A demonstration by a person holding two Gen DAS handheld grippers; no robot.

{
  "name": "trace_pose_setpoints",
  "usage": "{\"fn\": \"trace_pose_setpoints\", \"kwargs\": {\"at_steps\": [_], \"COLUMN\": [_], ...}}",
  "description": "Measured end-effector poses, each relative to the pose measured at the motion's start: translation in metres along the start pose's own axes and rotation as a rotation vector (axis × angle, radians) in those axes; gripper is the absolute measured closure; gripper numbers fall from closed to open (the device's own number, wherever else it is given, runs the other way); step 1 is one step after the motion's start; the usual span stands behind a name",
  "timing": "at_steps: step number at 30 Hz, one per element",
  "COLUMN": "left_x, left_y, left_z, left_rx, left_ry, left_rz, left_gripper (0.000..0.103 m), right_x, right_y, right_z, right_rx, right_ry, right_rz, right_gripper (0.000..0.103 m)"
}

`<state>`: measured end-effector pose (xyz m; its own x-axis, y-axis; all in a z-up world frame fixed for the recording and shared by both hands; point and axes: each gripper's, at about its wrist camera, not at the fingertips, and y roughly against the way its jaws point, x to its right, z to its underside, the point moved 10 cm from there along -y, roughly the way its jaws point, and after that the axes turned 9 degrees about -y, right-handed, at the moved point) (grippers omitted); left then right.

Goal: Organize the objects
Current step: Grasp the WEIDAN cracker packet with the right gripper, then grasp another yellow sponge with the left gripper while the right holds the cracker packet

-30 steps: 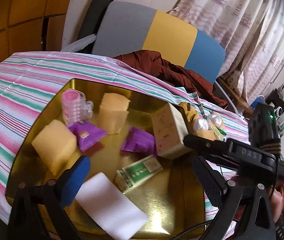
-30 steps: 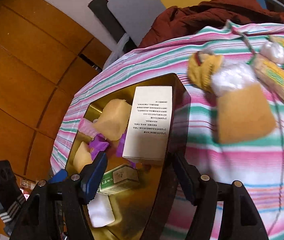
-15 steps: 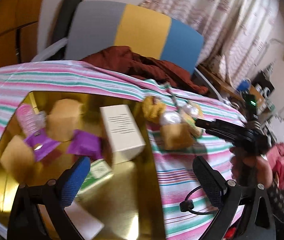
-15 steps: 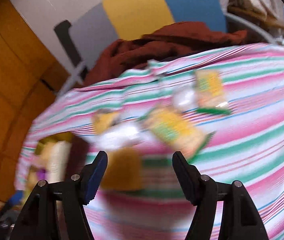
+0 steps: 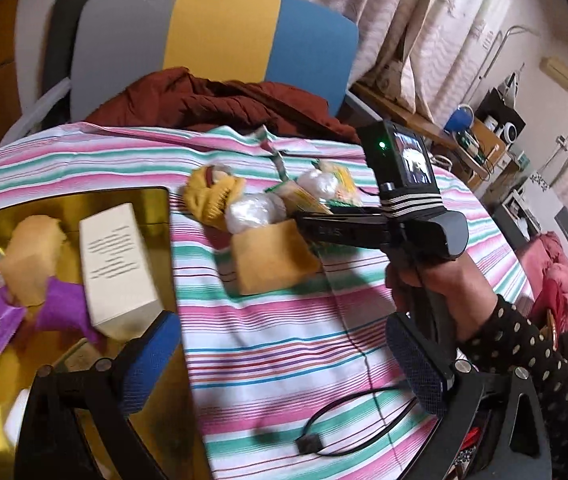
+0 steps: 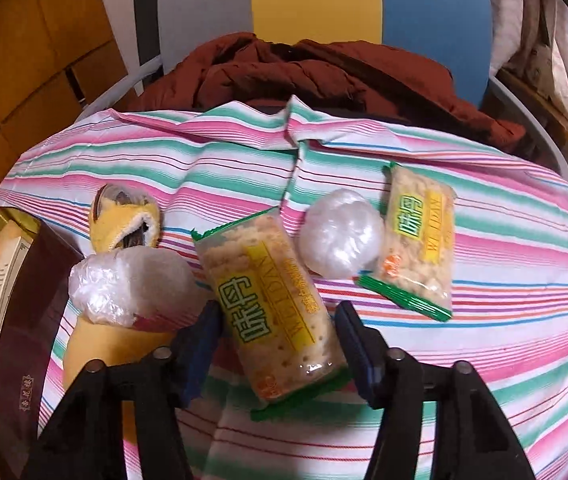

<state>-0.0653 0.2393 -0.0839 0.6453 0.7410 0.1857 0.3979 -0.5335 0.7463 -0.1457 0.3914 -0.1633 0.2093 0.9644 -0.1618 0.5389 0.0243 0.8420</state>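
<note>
- My right gripper [image 6: 278, 344] is low over the striped table [image 6: 503, 280]; its fingers [image 6: 353, 340] are spread, one on each side of the near cracker packet [image 6: 272, 308]. I cannot tell whether the pads touch the wrapper.
- That near cracker packet is my landmark. It lies flat on the cloth, one end between my right fingers.
- Just left of it: a clear plastic-wrapped ball [image 6: 132, 284] resting on a yellow sponge block [image 6: 100, 344].
- Beyond that ball, farther from me: a yellow knitted item [image 6: 126, 220].
- Just right of the packet: a second wrapped ball [image 6: 341, 234], touching a second cracker packet [image 6: 419, 236] on its far side.
- Well left of the packet: the gold tray [image 5: 64, 204], holding a white box [image 5: 118, 264], sponge pieces [image 5: 32, 256] and purple wrappers [image 5: 62, 308].
- My left gripper [image 5: 284, 364] hangs over the tray's right edge and the cloth, fingers wide apart, nothing between them.
- A black cable [image 5: 347, 420] lies on the cloth near my left gripper.
</note>
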Motion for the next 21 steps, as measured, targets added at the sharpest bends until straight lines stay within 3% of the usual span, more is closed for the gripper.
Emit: {"fn": "trace_pose_setpoints", "kwargs": {"at_steps": [5, 14, 21], "left_x": [0.011, 0.015, 0.010], "left_y": [-0.021, -0.065, -0.099], "left_z": [-0.007, -0.021, -0.029], "left_rx": [-0.032, -0.085, -0.114], "left_ry": [-0.029, -0.016, -0.036], "left_rz": [-0.010, -0.035, -0.122], "left_gripper": [0.000, 0.000, 0.000], "right_x": [0.009, 0.072, 0.093], "right_y": [0.009, 0.039, 0.051], "right_z": [0.010, 0.043, 0.052], "right_rx": [0.030, 0.101, 0.175], "right_ry": [-0.032, -0.093, -0.200], "right_rz": [0.004, 0.160, 0.142], "right_gripper": [0.049, 0.050, 0.050]}}
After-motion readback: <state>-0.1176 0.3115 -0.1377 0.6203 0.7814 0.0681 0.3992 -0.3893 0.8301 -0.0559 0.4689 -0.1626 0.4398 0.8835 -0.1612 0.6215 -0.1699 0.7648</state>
